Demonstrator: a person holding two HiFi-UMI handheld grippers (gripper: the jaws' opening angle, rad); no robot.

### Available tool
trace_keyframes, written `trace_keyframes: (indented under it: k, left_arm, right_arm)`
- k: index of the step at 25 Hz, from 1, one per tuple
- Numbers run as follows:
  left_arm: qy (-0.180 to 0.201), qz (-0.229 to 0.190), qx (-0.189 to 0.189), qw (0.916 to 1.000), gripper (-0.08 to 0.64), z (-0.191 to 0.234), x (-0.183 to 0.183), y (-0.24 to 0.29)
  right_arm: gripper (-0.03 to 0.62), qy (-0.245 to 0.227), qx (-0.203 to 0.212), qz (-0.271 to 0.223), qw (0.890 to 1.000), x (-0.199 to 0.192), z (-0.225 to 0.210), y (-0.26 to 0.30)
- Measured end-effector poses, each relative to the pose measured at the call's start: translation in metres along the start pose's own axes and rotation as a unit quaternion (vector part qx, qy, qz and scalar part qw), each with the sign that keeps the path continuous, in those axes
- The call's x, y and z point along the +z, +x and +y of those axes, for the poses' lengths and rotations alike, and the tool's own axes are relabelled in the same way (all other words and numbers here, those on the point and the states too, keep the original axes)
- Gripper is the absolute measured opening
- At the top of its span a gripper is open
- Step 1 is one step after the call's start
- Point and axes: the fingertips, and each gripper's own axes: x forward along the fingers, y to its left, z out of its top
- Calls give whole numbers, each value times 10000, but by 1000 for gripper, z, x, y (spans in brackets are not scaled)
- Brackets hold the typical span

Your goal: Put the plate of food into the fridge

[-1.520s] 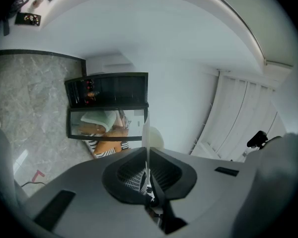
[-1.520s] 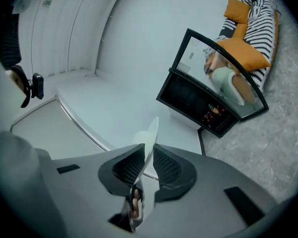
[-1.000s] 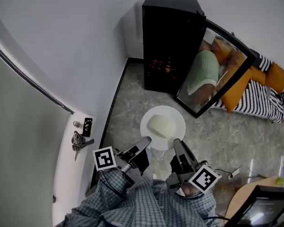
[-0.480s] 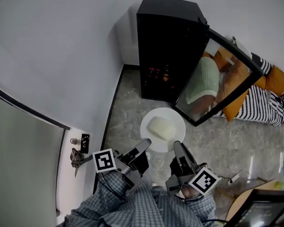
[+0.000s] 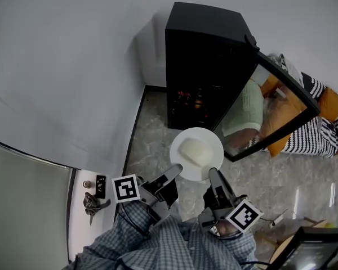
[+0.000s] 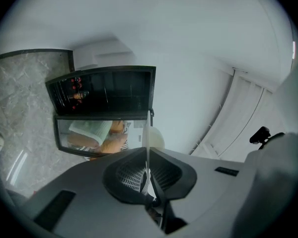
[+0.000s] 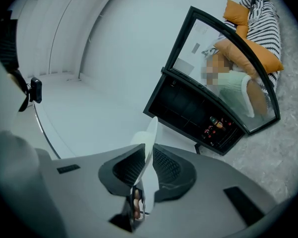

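A white plate (image 5: 211,145) carrying a pale block of food (image 5: 194,151) hangs above the floor, just in front of the black fridge (image 5: 205,61). The fridge's glass door (image 5: 270,114) is swung open to the right. My left gripper (image 5: 174,170) is shut on the plate's near-left rim, and my right gripper (image 5: 213,174) is shut on its near-right rim. In the left gripper view the plate (image 6: 147,138) shows edge-on between the jaws of the left gripper (image 6: 147,170). The right gripper view shows the plate (image 7: 150,135) pinched the same way by the right gripper (image 7: 148,165).
Small bottles (image 5: 191,98) stand on a lower shelf inside the fridge. A striped sofa (image 5: 324,131) with orange cushions lies right of the door. A white room door with keys (image 5: 91,201) is at the lower left, and a table corner (image 5: 312,246) at the lower right.
The plate and both grippers have come closer to the fridge; its open front now sits right behind the plate. Both grips are unchanged.
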Motion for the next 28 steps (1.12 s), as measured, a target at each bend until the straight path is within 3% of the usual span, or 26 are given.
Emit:
trace_keyframes:
  k: [14, 28]
  left_arm:
    - [-3, 39, 51, 10000, 22, 8, 44, 31]
    - [-76, -449, 117, 9989, 22, 29, 101, 100]
  right_arm:
    - [54, 124, -80, -35, 9999, 21, -12, 46]
    - [54, 61, 82, 409, 9991, 79, -50, 125]
